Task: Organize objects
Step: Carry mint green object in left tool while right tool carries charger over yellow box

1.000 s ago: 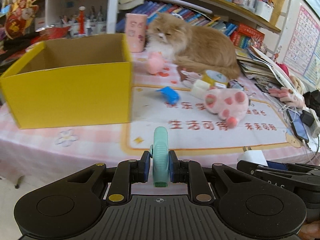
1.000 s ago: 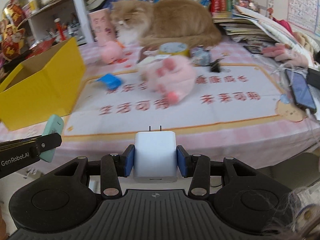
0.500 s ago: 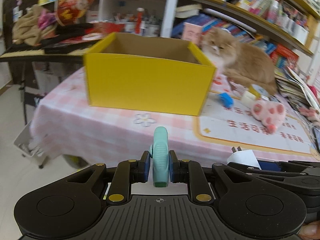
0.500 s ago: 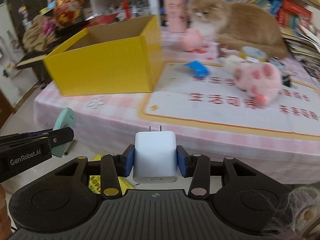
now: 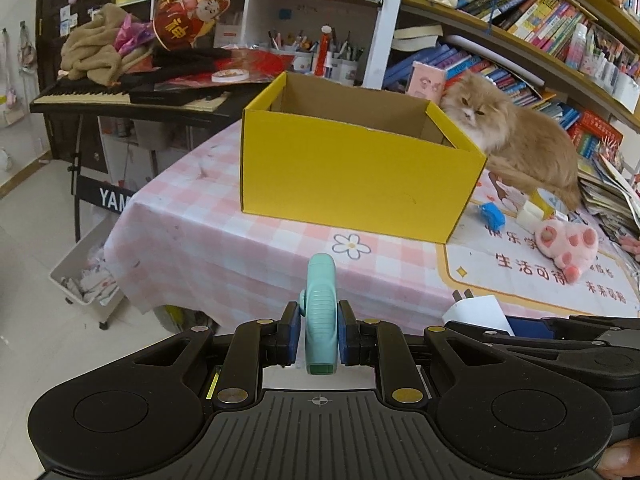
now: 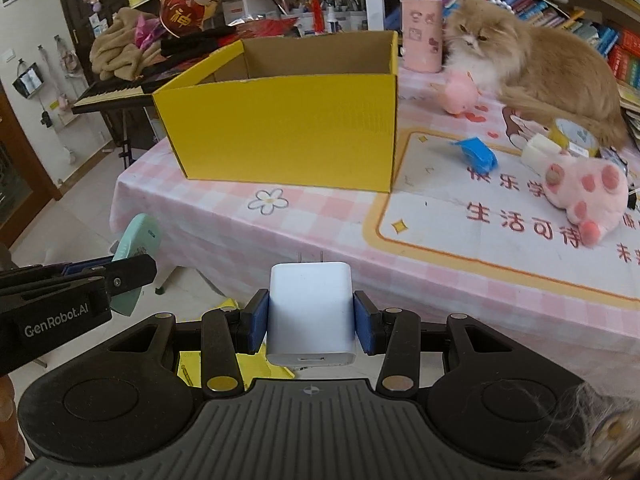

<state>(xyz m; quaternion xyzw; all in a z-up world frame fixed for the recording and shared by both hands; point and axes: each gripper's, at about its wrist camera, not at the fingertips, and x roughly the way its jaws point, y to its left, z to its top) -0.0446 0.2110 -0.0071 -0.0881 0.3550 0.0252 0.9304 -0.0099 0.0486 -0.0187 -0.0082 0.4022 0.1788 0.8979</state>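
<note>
My left gripper (image 5: 319,338) is shut on a flat mint-green gadget (image 5: 320,312), held on edge. My right gripper (image 6: 311,322) is shut on a white plug-in charger (image 6: 311,312) with its prongs pointing forward. Both hang off the near edge of the pink checked table (image 5: 224,240). An open yellow cardboard box (image 5: 352,176) stands on the table ahead of the left gripper; in the right wrist view the yellow box (image 6: 288,136) sits ahead and slightly left. The left gripper's arm and the mint gadget (image 6: 136,248) show at the left of the right wrist view.
A ginger cat (image 6: 536,64) lies behind the box's right side. On the mat (image 6: 500,220) lie a pink plush paw (image 6: 588,196), a blue item (image 6: 476,154), a tape roll (image 6: 574,136), a pink toy (image 6: 458,98) and a pink cup (image 6: 422,34). A keyboard (image 5: 120,94) stands left.
Both grippers have swung left and drawn back from the table; the yellow box has come toward the middle of each view and the cat and toys have slid right. Both grips are unchanged.
</note>
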